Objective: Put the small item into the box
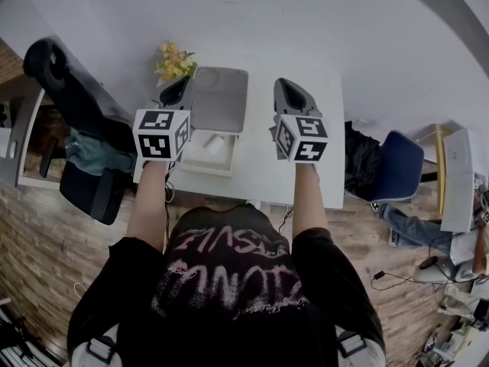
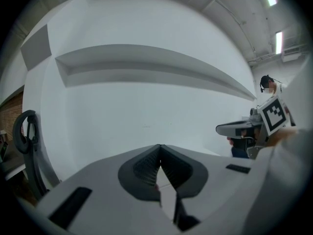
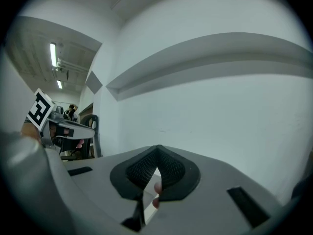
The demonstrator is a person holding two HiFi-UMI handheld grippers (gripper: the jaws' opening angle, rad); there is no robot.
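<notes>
Both sets of fingers pinched shut on nothing, I am holding my left gripper (image 2: 159, 151) and right gripper (image 3: 157, 153) either side of the open box (image 1: 221, 102). The small item (image 1: 215, 145) is lying inside (seemingly placed already), so next I'm simply drawing back.

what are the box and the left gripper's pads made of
Box: white, matte, with thin flat walls; likely cardboard, possibly plastic.
Left gripper pads: dark, matte, with a fine ribbed texture; probably rubber or a similar soft grip material.
</notes>
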